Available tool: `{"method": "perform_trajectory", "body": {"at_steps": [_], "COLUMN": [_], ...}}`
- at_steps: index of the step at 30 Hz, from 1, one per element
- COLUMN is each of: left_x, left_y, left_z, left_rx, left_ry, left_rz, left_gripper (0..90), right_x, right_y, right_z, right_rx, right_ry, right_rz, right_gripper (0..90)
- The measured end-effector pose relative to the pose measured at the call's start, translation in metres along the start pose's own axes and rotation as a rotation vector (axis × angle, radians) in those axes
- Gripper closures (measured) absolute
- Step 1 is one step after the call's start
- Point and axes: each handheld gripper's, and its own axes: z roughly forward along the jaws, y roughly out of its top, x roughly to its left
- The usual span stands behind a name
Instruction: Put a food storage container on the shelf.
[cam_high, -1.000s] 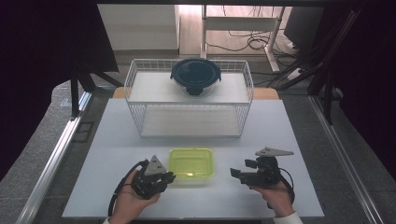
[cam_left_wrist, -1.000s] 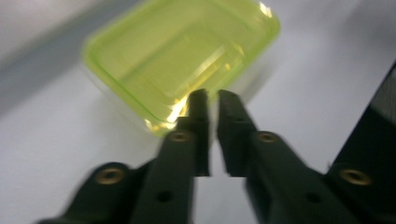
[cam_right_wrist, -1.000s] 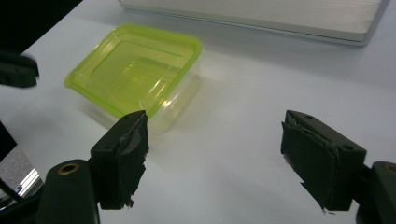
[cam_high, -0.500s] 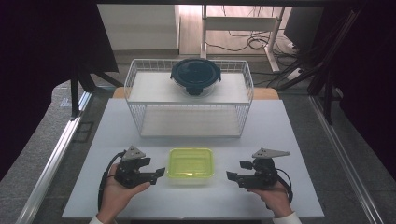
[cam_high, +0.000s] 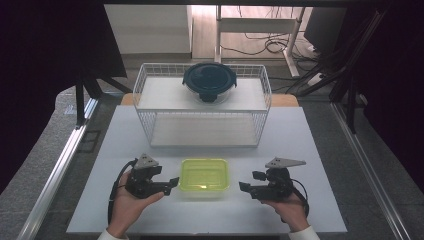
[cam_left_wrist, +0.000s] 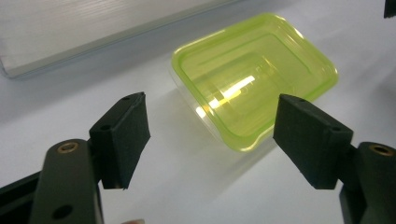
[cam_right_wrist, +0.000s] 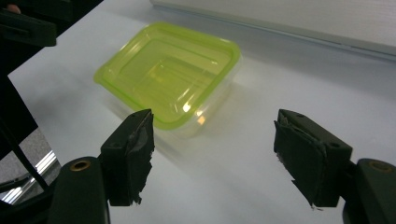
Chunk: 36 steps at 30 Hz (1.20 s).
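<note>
A clear rectangular container with a yellow-green lid (cam_high: 204, 175) sits near the front of the white table (cam_high: 310, 150), between my two grippers. My left gripper (cam_high: 168, 177) lies just left of it, open, jaws pointing right at its left edge without touching. In the left gripper view the left gripper (cam_left_wrist: 210, 119) frames the container (cam_left_wrist: 254, 77) ahead, nothing between the pads. My right gripper (cam_high: 250, 181) is open a short way to its right, pointing left. The right gripper view shows the right gripper (cam_right_wrist: 215, 135) with the container (cam_right_wrist: 170, 70) ahead and to the left.
A white wire rack (cam_high: 202, 125) stands across the back half of the table, with a dark round lidded container (cam_high: 209, 81) on its top shelf. Metal rails (cam_high: 55, 170) run along both sides of the table. Cables lie on the floor behind.
My left gripper has shifted a little left and levelled out, its jaws now pointing at the container's left side. My right gripper has edged slightly towards the container.
</note>
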Motion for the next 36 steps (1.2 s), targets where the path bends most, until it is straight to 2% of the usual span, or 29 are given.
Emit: {"method": "perform_trajectory", "body": {"at_steps": [3, 5, 8, 10, 18, 23, 24, 25, 26, 30, 36], "left_x": [-0.001, 0.0, 0.007, 0.009, 0.027, 0.038, 0.038, 0.04, 0.04, 0.042, 0.046], "left_y": [0.003, 0.005, 0.007, 0.008, 0.007, 0.009, 0.009, 0.009, 0.009, 0.006, 0.002], "left_z": [0.003, 0.005, 0.007, 0.008, 0.027, 0.038, 0.038, 0.041, 0.042, 0.049, 0.056], "left_rx": [0.012, 0.011, 0.005, 0.004, 0.037, 0.047, 0.047, 0.048, 0.049, 0.059, 0.066], "left_ry": [-0.005, -0.024, -0.08, -0.082, -0.161, -0.21, -0.21, -0.232, -0.235, -0.275, -0.297], "left_rz": [0.006, -0.01, -0.053, -0.057, -0.142, -0.196, -0.196, -0.212, -0.213, -0.239, -0.27], "left_gripper": [27.2, 27.6, 31.5, 34.6, 37.0, 37.1, 37.1, 37.0, 36.9, 36.7, 36.9], "right_x": [0.002, 0.005, 0.007, 0.005, -0.004, -0.008, -0.008, -0.012, -0.013, -0.015, -0.022], "right_y": [0.008, 0.013, 0.018, 0.019, 0.02, 0.021, 0.021, 0.021, 0.021, 0.019, 0.011], "right_z": [0.004, 0.006, 0.011, 0.016, 0.04, 0.051, 0.051, 0.056, 0.058, 0.064, 0.072], "right_rx": [0.01, 0.019, 0.021, 0.023, 0.043, 0.056, 0.056, 0.061, 0.067, 0.08, 0.086], "right_ry": [-0.004, -0.002, 0.003, 0.01, 0.041, 0.054, 0.054, 0.071, 0.076, 0.072, 0.093], "right_rz": [0.0, 0.0, 0.021, 0.048, 0.129, 0.161, 0.161, 0.187, 0.195, 0.201, 0.254], "right_gripper": [31.0, 33.2, 36.9, 39.1, 42.4, 45.4, 45.4, 47.1, 47.7, 48.0, 49.8]}}
